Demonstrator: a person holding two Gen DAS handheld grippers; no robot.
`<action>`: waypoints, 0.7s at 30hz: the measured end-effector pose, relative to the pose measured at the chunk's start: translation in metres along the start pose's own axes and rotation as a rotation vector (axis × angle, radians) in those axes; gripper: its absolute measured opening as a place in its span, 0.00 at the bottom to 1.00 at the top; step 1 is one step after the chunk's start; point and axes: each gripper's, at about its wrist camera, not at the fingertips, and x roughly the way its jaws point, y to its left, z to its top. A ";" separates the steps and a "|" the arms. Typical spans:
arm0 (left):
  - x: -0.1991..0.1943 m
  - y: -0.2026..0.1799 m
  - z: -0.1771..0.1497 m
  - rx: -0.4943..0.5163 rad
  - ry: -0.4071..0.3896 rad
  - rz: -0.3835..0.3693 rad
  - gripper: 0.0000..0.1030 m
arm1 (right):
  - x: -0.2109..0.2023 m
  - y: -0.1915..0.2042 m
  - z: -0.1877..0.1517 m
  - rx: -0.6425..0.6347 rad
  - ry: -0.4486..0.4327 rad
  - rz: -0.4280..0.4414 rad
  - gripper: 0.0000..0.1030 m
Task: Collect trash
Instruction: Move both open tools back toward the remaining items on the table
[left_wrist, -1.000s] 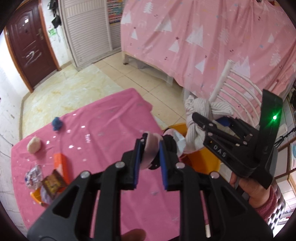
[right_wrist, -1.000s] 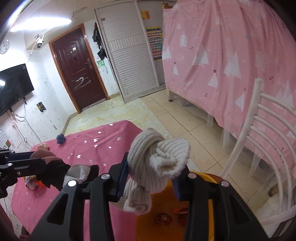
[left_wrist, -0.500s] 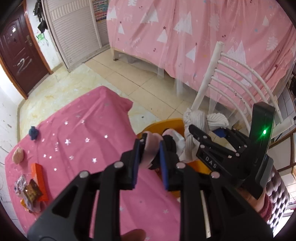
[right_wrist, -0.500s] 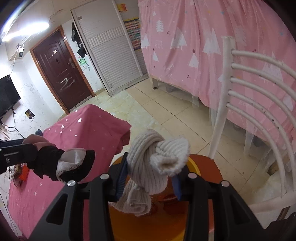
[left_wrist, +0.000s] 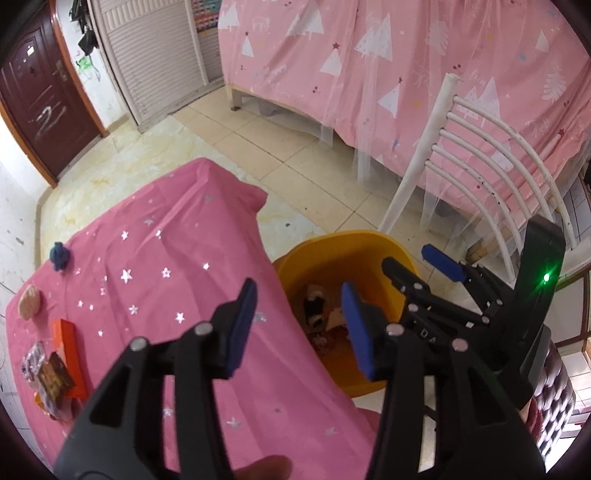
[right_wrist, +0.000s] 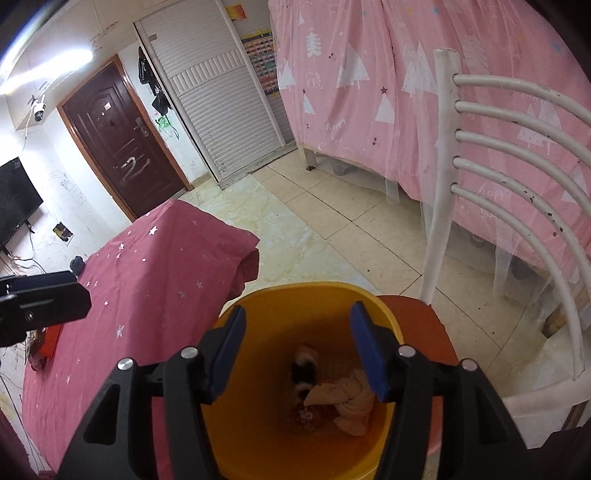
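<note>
An orange bin (right_wrist: 255, 302) stands on a chair beside the pink table (left_wrist: 155, 258); it also shows in the left wrist view (left_wrist: 332, 247). Inside it lie a knotted cream sock (right_wrist: 351, 402) and a black-and-white item (right_wrist: 304, 365), with other scraps. My right gripper (right_wrist: 299, 354) is open and empty right above the bin. My left gripper (left_wrist: 299, 328) is open and empty over the table edge next to the bin. The right gripper (left_wrist: 417, 266) shows open in the left wrist view too.
On the table's far left lie a blue lump (left_wrist: 59, 256), a pale round piece (left_wrist: 30, 302), an orange box (left_wrist: 66, 343) and several wrappers (left_wrist: 48, 376). A white slatted chair back (right_wrist: 517, 155) rises right of the bin. A pink curtain (left_wrist: 369, 55) hangs behind.
Both grippers opened. The cream sock dropped from the right gripper and the black-and-white item from the left; both now lie in the bin.
</note>
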 end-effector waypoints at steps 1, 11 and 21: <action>-0.002 0.004 -0.001 -0.003 0.000 -0.005 0.44 | 0.000 0.002 0.001 -0.003 -0.001 0.001 0.53; -0.030 0.048 -0.012 -0.064 -0.055 -0.023 0.62 | -0.001 0.054 0.023 -0.091 -0.018 0.024 0.61; -0.065 0.125 -0.020 -0.169 -0.111 0.016 0.66 | 0.008 0.147 0.045 -0.226 -0.014 0.077 0.64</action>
